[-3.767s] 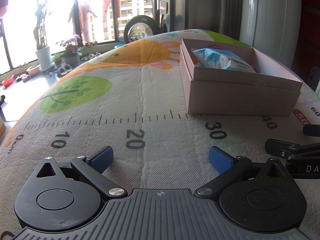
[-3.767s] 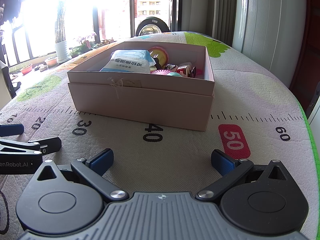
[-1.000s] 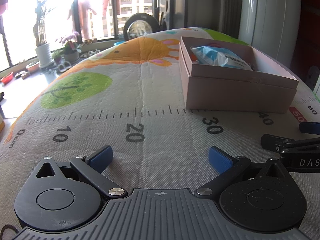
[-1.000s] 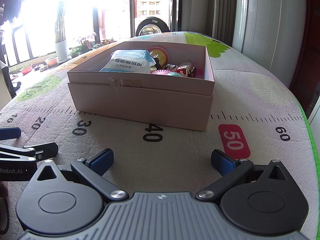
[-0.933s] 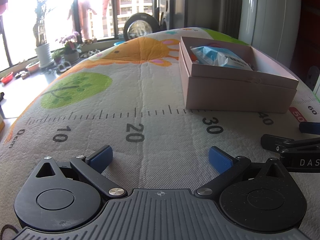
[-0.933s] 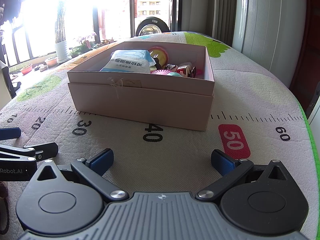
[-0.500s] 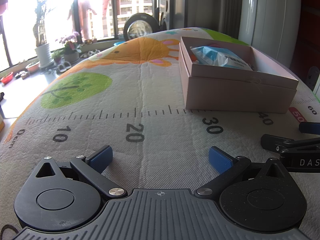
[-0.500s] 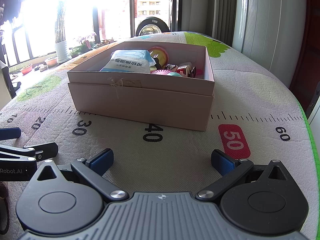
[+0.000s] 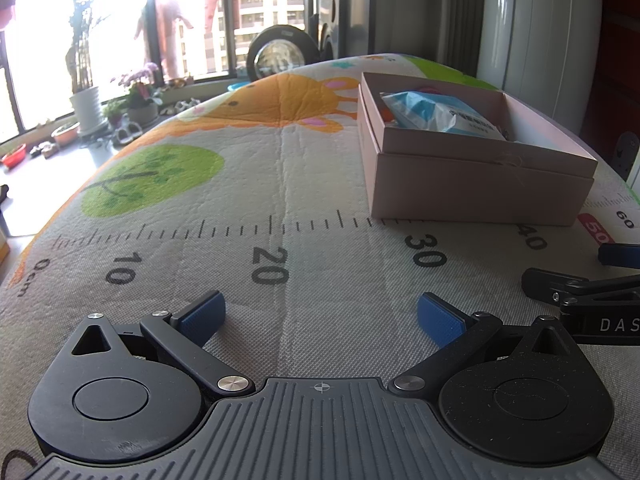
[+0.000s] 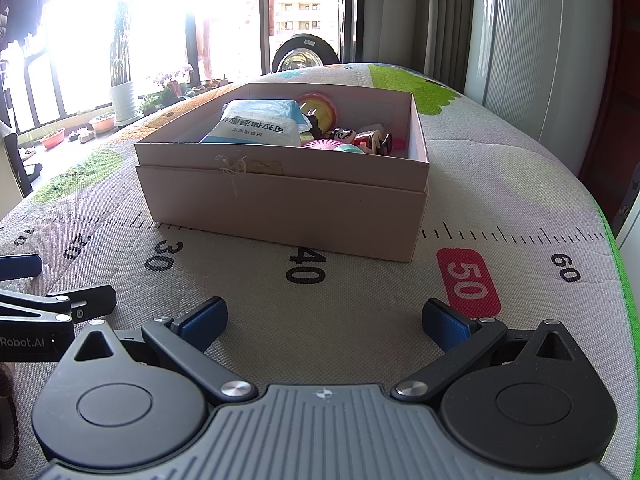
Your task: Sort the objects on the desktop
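Desktop objects for sorting all appear to sit inside one pink cardboard box (image 10: 280,196); none lie loose on the play mat (image 9: 280,200) in either view.

Nearest, the left gripper (image 9: 320,316) rests low over the mat with its blue-padded fingers spread wide and nothing between them, near the printed numeral 20. The right gripper (image 10: 324,318) sits just beside it, equally wide and empty, near the numerals 40 and 50. Each gripper shows at the edge of the other's view.

Further on, the box stands on the mat's printed ruler line, directly ahead of the right gripper and off to the right of the left one. Inside, a blue and white tissue pack (image 10: 260,126) leans against the left portion. To its right lie a round pink and yellow toy (image 10: 318,106), a small figurine (image 10: 370,138) and other small colourful pieces, too crowded to tell apart.

Beyond the mat, potted plants (image 9: 86,100) stand along a bright window.

Judging from this, the step in hand is probably a rest or finished pose, with both tools parked. If anything more must be reached, the right gripper is better placed: approaching over the near wall from above, rather than pushing against it, would avoid sliding the light box.
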A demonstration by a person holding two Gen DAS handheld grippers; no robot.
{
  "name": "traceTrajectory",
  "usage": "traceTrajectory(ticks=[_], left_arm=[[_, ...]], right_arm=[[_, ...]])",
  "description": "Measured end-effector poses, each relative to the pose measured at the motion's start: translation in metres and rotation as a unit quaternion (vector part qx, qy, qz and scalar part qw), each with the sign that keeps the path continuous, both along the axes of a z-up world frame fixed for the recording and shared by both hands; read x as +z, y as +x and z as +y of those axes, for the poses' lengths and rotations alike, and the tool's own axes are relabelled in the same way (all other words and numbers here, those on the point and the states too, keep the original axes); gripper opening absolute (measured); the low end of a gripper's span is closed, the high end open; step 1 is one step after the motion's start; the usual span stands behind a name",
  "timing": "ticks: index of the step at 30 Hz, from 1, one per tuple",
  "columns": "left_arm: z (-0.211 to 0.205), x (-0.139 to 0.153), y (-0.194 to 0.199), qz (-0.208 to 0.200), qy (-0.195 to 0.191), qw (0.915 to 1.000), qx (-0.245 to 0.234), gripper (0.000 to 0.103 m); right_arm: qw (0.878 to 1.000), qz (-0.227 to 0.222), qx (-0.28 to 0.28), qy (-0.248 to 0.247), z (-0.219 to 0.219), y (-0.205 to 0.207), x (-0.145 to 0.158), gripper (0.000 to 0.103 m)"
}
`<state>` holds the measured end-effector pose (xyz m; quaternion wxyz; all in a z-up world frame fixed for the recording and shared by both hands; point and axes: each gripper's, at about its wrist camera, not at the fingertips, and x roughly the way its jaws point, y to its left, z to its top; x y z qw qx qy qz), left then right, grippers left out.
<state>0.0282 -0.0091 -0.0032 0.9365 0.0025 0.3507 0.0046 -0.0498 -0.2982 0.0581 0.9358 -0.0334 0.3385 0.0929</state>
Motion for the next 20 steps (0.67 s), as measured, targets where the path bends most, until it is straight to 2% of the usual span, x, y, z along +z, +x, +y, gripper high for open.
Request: traceTrajectory(ticks=[20], left_arm=[[-0.0001,0.0005,0.0013,0.005,0.001,1.0,-0.004,0.103]], right_arm=[[1.0,0.0,0.0,0.0,-0.0002,-0.0001,0.0001,0.103]])
